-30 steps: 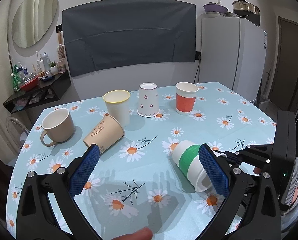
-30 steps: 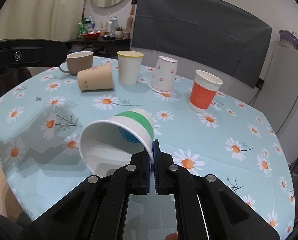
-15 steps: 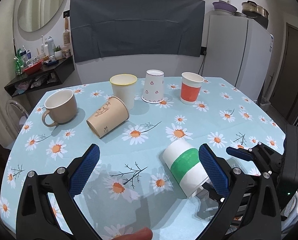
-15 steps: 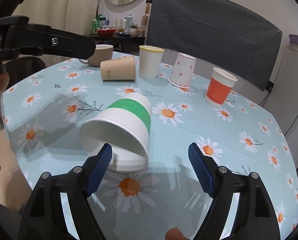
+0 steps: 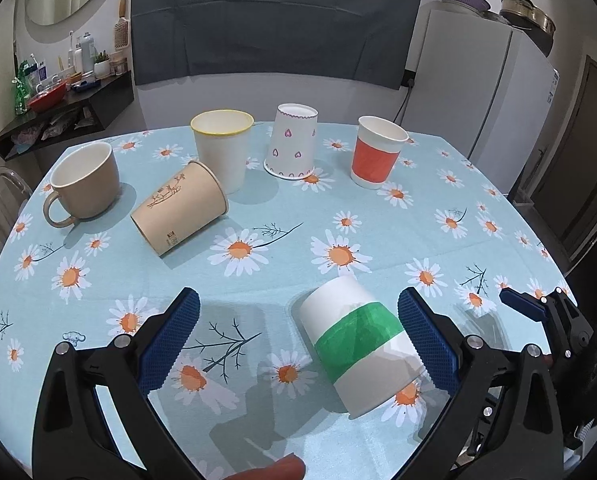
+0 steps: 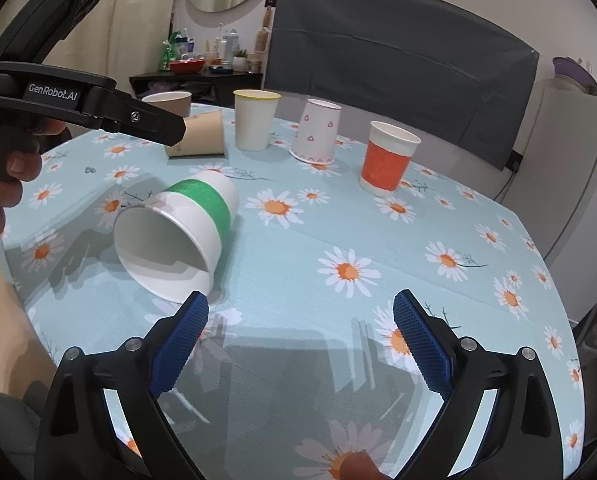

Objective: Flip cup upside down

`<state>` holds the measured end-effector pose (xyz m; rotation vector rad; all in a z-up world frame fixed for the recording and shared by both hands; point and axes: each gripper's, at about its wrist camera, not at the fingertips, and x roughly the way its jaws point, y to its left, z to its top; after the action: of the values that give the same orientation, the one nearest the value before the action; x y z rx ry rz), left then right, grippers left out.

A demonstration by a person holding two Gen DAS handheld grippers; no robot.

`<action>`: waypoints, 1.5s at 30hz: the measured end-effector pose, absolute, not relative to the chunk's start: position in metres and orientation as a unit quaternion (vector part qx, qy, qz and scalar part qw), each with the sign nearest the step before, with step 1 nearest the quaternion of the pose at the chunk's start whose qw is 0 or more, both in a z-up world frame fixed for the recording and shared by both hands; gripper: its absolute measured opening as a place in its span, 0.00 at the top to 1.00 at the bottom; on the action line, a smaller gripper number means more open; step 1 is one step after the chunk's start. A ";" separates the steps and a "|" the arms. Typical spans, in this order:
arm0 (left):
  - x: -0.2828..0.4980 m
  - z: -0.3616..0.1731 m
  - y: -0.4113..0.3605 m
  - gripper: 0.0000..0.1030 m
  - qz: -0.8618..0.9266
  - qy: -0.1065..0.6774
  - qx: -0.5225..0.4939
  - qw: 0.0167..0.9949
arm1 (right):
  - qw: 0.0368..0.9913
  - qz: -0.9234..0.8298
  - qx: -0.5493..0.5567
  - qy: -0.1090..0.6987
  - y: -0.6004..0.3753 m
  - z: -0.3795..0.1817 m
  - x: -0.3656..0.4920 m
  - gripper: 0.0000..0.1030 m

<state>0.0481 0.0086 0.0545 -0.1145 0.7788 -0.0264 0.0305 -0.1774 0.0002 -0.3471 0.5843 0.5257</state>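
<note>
A white paper cup with a green band (image 5: 358,344) lies on its side on the daisy tablecloth, its open mouth toward the table's near edge. In the right wrist view the cup (image 6: 182,232) shows its open mouth. My left gripper (image 5: 298,344) is open, with the cup between its blue pads near the right pad and not gripped. My right gripper (image 6: 300,340) is open and empty, just right of and behind the cup's rim. Its blue tip (image 5: 522,304) shows at the right of the left wrist view.
At the back stand a beige mug (image 5: 84,184), a tan paper cup lying on its side (image 5: 178,212), a yellow-rimmed white cup (image 5: 222,148), an upside-down heart-print cup (image 5: 292,142) and a red-banded cup (image 5: 378,152). A fridge (image 5: 478,92) stands behind the table.
My right gripper has opened, let go of the green-banded cup's rim and pulled back. The cup now lies on the table. My left gripper has risen slightly, still open.
</note>
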 end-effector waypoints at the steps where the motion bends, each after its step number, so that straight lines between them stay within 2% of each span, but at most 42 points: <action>1: 0.051 0.053 0.008 0.06 -0.014 0.386 -0.058 0.920 | 0.910 0.252 -0.169 0.285 -0.181 0.000 0.032 0.12; 18: 0.096 0.026 -0.007 0.06 -0.025 0.503 -0.095 0.859 | 0.903 0.230 -0.142 0.333 -0.214 -0.008 0.089 0.10; 24: 0.111 0.012 -0.002 0.06 -0.032 0.544 -0.148 0.825 | 0.891 0.259 -0.100 0.359 -0.221 -0.011 0.113 0.10; 26: 0.116 0.009 0.001 0.08 -0.030 0.550 -0.162 0.819 | 0.889 0.259 -0.093 0.366 -0.223 -0.014 0.119 0.10; 28: 0.121 0.008 0.000 0.29 -0.029 0.559 -0.159 0.813 | 0.889 0.257 -0.087 0.369 -0.225 -0.015 0.123 0.10; 30: 0.128 0.007 0.000 0.40 -0.034 0.573 -0.160 0.803 | 0.886 0.258 -0.078 0.376 -0.227 -0.016 0.127 0.10; 34: 0.131 0.016 0.001 0.40 -0.038 0.574 -0.162 0.802 | 0.887 0.262 -0.074 0.374 -0.229 -0.016 0.127 0.10; 45: 0.130 0.057 -0.006 0.41 -0.019 0.501 -0.090 0.861 | 0.893 0.261 -0.079 0.357 -0.223 -0.006 0.122 0.10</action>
<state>0.1303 -0.0062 0.0568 -0.1884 1.0511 -0.0405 0.1219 -0.2232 -0.0060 -0.1645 0.7403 0.5409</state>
